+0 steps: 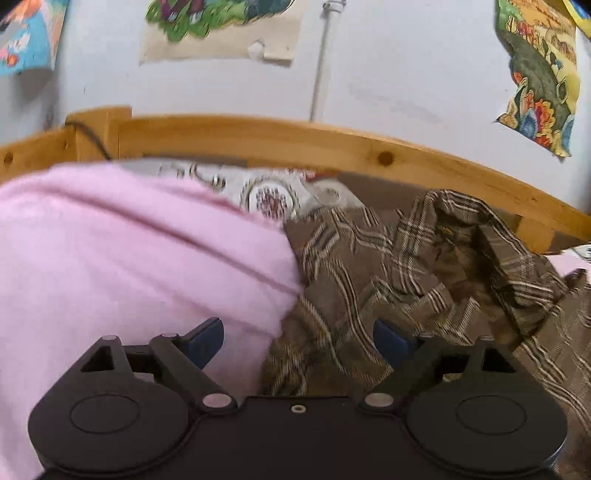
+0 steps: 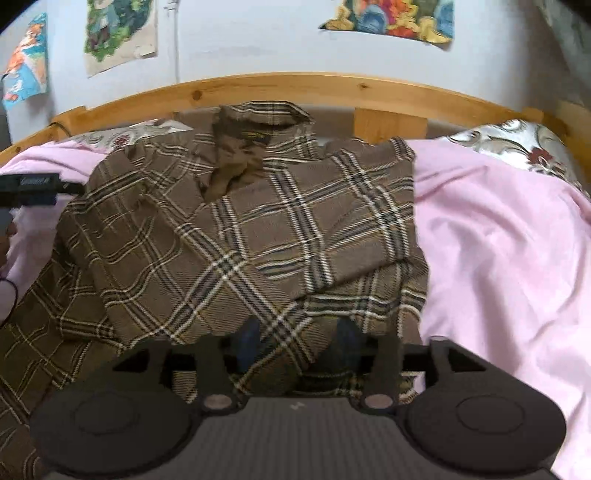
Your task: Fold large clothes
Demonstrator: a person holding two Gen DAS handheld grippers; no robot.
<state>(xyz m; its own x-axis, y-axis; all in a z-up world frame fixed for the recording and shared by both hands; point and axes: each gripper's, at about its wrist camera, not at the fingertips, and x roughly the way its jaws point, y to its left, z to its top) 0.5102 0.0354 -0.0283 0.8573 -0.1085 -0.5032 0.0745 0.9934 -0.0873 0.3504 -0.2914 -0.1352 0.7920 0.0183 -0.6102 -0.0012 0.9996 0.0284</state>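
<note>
A brown plaid shirt (image 2: 236, 236) lies on a pink bedsheet (image 2: 498, 240), collar toward the wooden headboard, with one side folded diagonally over its middle. My right gripper (image 2: 295, 347) is shut on a fold of the shirt near its lower edge; the fabric covers the fingers. In the left wrist view the shirt (image 1: 424, 266) lies crumpled at the right and a mound of pink sheet (image 1: 129, 258) at the left. My left gripper (image 1: 299, 339) is open and empty, just above the edge where shirt meets sheet. It also shows at the left edge of the right wrist view (image 2: 33, 188).
A wooden bed rail (image 2: 295, 88) runs along the back against a pale wall with colourful posters (image 2: 391, 18). Patterned pillows (image 2: 517, 147) lie at the back right and the back left (image 1: 269, 199). A dark cable (image 2: 11, 295) hangs at the left.
</note>
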